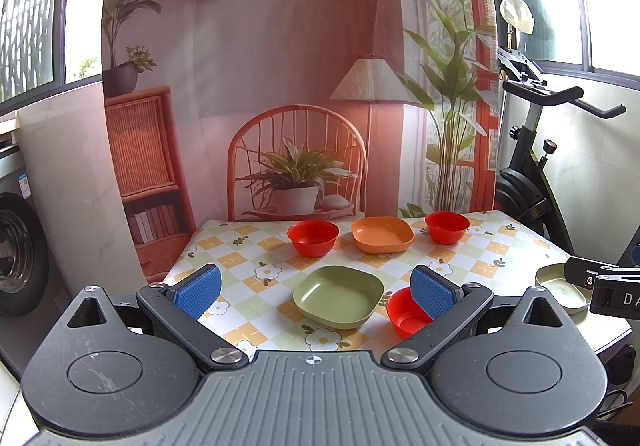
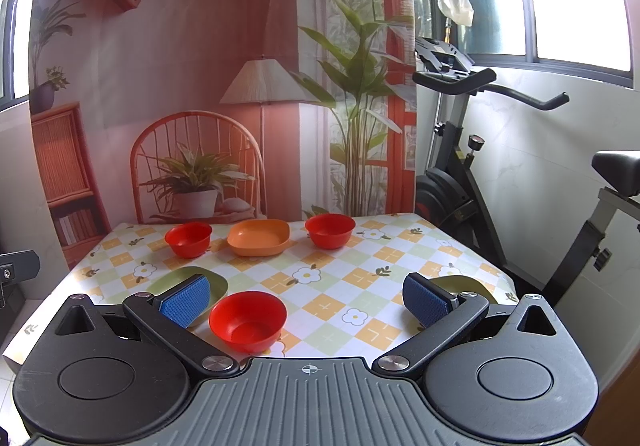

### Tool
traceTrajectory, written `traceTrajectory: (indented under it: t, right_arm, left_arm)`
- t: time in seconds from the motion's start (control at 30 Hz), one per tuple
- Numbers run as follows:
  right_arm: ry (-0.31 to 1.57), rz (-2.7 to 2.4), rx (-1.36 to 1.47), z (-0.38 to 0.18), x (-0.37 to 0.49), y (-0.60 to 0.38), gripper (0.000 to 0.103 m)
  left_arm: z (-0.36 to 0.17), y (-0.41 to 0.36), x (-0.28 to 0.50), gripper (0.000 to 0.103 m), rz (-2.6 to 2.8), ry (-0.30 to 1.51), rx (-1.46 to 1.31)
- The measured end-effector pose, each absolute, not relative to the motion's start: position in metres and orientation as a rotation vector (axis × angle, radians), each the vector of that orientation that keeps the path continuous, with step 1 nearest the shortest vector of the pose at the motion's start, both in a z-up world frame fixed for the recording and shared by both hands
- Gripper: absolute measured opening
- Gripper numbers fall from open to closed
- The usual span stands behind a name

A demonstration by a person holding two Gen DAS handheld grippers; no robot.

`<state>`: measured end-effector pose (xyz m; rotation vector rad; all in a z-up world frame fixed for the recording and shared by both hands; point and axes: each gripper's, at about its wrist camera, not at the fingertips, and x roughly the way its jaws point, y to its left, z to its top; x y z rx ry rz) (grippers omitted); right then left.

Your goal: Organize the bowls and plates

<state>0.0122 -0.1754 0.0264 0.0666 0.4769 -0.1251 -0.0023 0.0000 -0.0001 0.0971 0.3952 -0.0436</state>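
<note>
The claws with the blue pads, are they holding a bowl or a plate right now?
No, nothing is held. The left claw and the right claw are both wide open above the table, with no dish between their pads.

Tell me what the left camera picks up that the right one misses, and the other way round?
Only the left wrist view shows the washing machine at its left edge, the whole near green plate unblocked, and the other gripper's black body reaching in from the right.

Only the right wrist view shows the exercise bike's saddle and the near red bowl in full.

Both show the floral tablecloth, the orange plate between two far red bowls, the printed room backdrop, and open blue-padded jaws.
</note>
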Motion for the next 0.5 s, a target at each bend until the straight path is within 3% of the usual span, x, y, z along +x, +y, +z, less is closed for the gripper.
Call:
traceTrajectory:
  t: [0.5]
  right_arm:
    - [0.478, -0.125, 0.066, 0.0260, 0.0126, -0.1752, 0.103]
  left_arm:
    - [-0.0007, 0.0003, -0.0023, 0.102, -0.043, 0.400, 0.091]
